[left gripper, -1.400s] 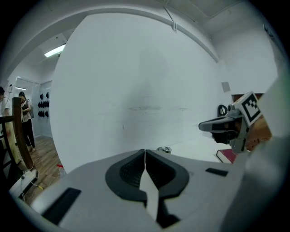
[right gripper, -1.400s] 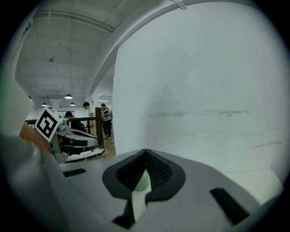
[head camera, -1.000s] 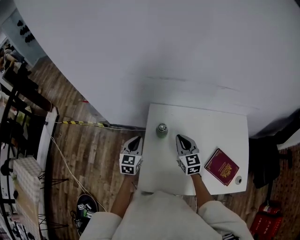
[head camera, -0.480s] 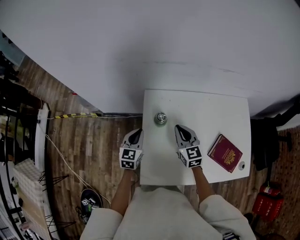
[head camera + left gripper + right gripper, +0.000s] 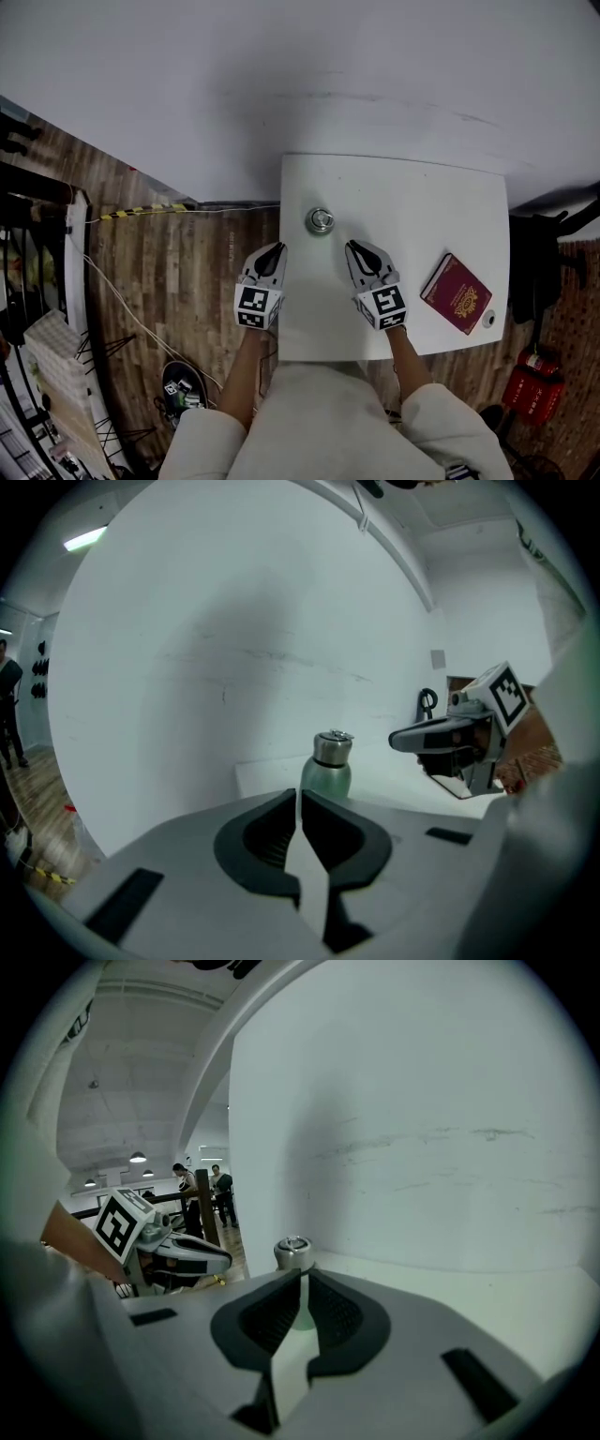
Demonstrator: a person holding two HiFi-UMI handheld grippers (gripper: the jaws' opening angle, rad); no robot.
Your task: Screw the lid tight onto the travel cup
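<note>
Your left claw (image 5: 277, 248) and right claw (image 5: 352, 247) are both clenched and empty, short of the travel cup (image 5: 324, 782) near the counter's (image 5: 422, 216) left edge. Its lid (image 5: 321, 220) sits on top, and I judge the tightening not yet begun.

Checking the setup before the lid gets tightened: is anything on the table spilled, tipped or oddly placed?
Nothing is spilled or tipped. The travel cup stands upright with its lid on. The only oddity is a red booklet lying askew near the right edge of the table, with a small round object beside its corner.
</note>
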